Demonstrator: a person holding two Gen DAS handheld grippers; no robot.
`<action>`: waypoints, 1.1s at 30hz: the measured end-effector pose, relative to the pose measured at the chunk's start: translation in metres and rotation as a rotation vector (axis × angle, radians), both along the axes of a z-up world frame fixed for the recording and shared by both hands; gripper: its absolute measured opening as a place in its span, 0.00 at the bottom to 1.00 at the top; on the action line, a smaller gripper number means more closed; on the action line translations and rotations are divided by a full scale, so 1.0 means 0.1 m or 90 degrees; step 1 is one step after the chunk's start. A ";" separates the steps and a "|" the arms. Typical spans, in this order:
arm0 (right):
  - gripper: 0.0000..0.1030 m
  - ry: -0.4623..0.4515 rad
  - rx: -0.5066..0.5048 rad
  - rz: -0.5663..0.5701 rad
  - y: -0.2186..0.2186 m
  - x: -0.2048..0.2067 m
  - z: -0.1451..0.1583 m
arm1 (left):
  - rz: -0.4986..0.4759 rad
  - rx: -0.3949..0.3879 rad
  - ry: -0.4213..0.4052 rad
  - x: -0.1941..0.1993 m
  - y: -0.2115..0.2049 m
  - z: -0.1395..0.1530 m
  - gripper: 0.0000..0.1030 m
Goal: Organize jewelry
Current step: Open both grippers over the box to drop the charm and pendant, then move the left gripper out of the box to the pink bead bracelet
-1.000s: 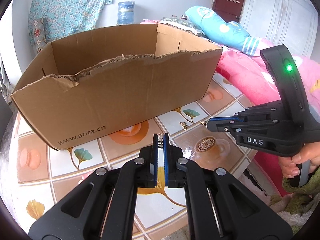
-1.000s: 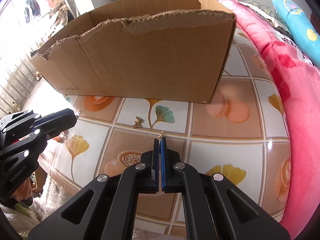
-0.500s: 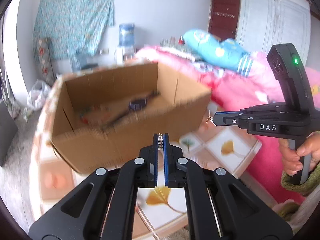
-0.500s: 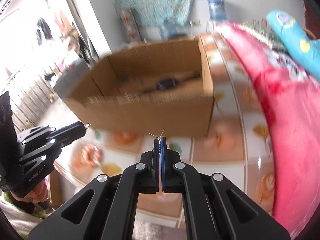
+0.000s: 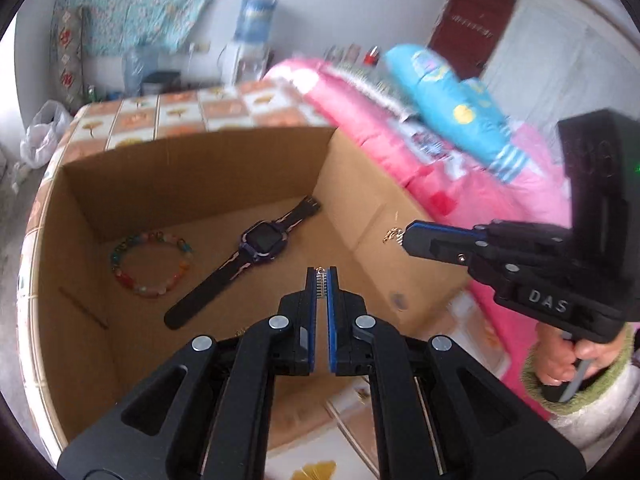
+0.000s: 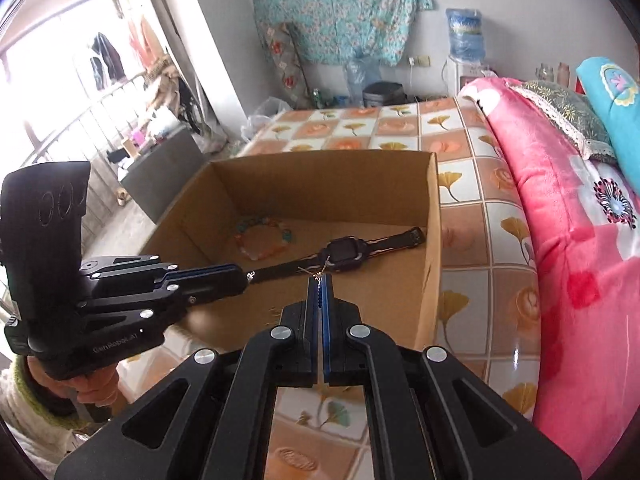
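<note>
Left wrist view shows our left gripper (image 5: 321,276) above the open cardboard box (image 5: 208,160), its fingers (image 5: 310,312) pinched on a small silver spring-like piece (image 5: 320,283) that peeks out at the tips. Our right gripper (image 5: 404,236) reaches in from the right, over the box's right wall, with its fingers closed on a tiny gold charm (image 5: 391,234) hanging off the tip. On the box floor we see a dark watch (image 5: 262,240) lying diagonally and, to its left, a multicoloured bead bracelet (image 5: 150,264) lying flat and apart from it. From the right wrist view, the gold charm (image 6: 318,274) juts from our right gripper (image 6: 319,280) above the watch (image 6: 344,254). The box stands on a tiled-pattern desk (image 6: 472,240), beside a pink blanket (image 6: 560,220).
</note>
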State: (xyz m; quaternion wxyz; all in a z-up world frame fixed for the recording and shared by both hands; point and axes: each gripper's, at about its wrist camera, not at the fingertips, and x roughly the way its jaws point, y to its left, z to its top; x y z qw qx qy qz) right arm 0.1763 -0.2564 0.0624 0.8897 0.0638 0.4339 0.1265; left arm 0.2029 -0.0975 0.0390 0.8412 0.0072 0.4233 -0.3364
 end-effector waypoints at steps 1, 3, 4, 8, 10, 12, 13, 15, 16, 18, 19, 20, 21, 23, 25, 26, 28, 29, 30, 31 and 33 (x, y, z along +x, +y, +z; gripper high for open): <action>0.02 0.011 -0.005 -0.001 -0.02 0.07 -0.05 | -0.003 0.003 0.006 0.04 -0.04 -0.04 0.04; 0.02 0.029 -0.014 0.008 -0.05 0.19 -0.13 | -0.009 0.003 0.038 0.15 -0.12 -0.13 0.04; 0.02 0.035 -0.018 0.007 -0.06 0.23 -0.16 | -0.008 0.002 0.055 0.19 -0.14 -0.17 0.04; 0.03 0.047 -0.017 0.009 -0.11 0.33 -0.22 | 0.010 0.007 0.093 0.32 -0.20 -0.26 0.08; 0.03 0.045 -0.009 0.004 -0.16 0.36 -0.21 | 0.017 0.003 0.098 0.37 -0.21 -0.27 0.12; 0.03 0.035 0.005 0.000 -0.21 0.38 -0.19 | 0.022 0.000 0.100 0.39 -0.20 -0.27 0.12; 0.03 0.032 0.009 -0.003 -0.23 0.38 -0.17 | 0.024 -0.002 0.099 0.39 -0.19 -0.27 0.12; 0.03 0.025 0.020 -0.010 -0.27 0.37 -0.14 | 0.029 -0.006 0.097 0.40 -0.17 -0.25 0.12; 0.03 0.019 0.026 -0.013 -0.30 0.35 -0.11 | 0.033 -0.007 0.095 0.39 -0.14 -0.24 0.12; 0.03 0.009 0.032 -0.017 -0.32 0.30 -0.05 | 0.039 -0.014 0.090 0.38 -0.10 -0.20 0.12; 0.03 0.003 0.038 -0.018 -0.33 0.26 -0.01 | 0.042 -0.019 0.086 0.35 -0.08 -0.16 0.12; 0.05 -0.006 0.045 -0.020 -0.35 0.20 0.04 | 0.045 -0.028 0.077 0.32 -0.04 -0.10 0.12; 0.08 -0.015 0.052 -0.021 -0.36 0.14 0.09 | 0.046 -0.036 0.066 0.28 0.00 -0.04 0.12; 0.23 -0.040 0.066 -0.024 -0.39 -0.01 0.21 | 0.047 -0.052 0.033 0.14 0.12 0.12 0.20; 0.30 -0.065 0.075 -0.026 -0.41 -0.20 0.32 | 0.049 -0.067 -0.004 -0.03 0.28 0.26 0.29; 0.36 -0.073 0.079 -0.026 -0.42 -0.28 0.35 | 0.057 -0.070 -0.030 -0.14 0.41 0.34 0.31; 0.43 -0.088 0.092 -0.025 -0.44 -0.52 0.39 | 0.076 -0.065 -0.064 -0.32 0.64 0.43 0.36; 0.44 -0.091 0.099 -0.024 -0.44 -0.63 0.38 | 0.090 -0.064 -0.081 -0.42 0.79 0.47 0.39; 0.45 -0.090 0.102 -0.025 -0.44 -0.72 0.37 | 0.101 -0.063 -0.091 -0.50 0.92 0.49 0.43; 0.46 -0.087 0.105 -0.027 -0.43 -0.82 0.33 | 0.112 -0.062 -0.099 -0.58 1.03 0.50 0.45; 0.47 -0.078 0.116 -0.033 -0.43 -0.97 0.25 | 0.135 -0.056 -0.108 -0.75 1.28 0.49 0.54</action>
